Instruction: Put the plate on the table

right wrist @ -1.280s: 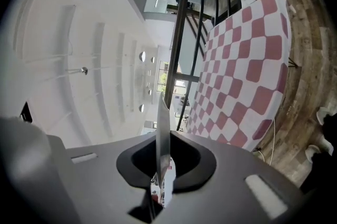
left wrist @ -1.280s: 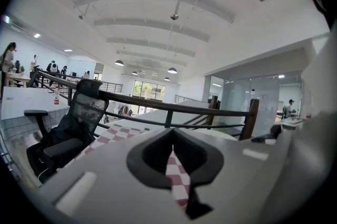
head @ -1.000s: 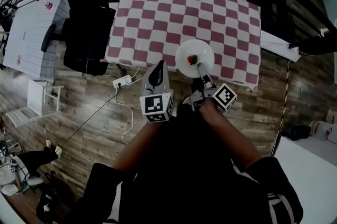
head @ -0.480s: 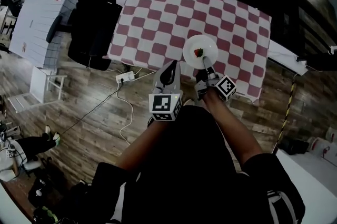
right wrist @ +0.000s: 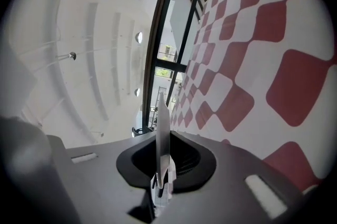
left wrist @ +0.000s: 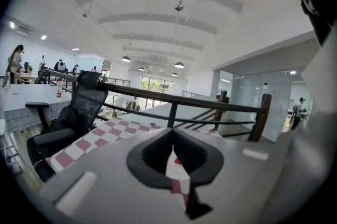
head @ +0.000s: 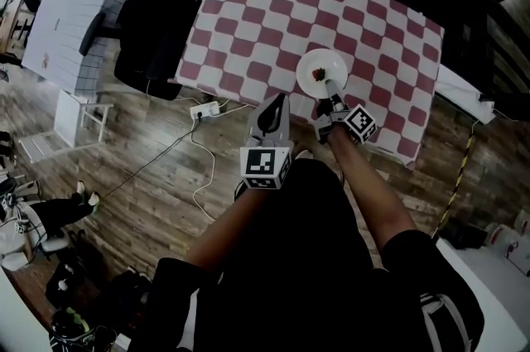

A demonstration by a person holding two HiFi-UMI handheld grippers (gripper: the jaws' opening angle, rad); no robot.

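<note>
Head view: plate (head: 310, 65) was at the counter's (head: 248, 19) near edge, near rim in the right tool (head: 332, 89). Left gripper view: left tool (left wrist: 172, 152) was pressed together, empty. Right gripper view: jaws pinched the rim; judged stiff, light, breakable, best held by rim.

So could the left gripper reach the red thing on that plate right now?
Probably yes: the left gripper hangs shut near the plate, with nothing between it and the red thing. It would need to open first.
</note>
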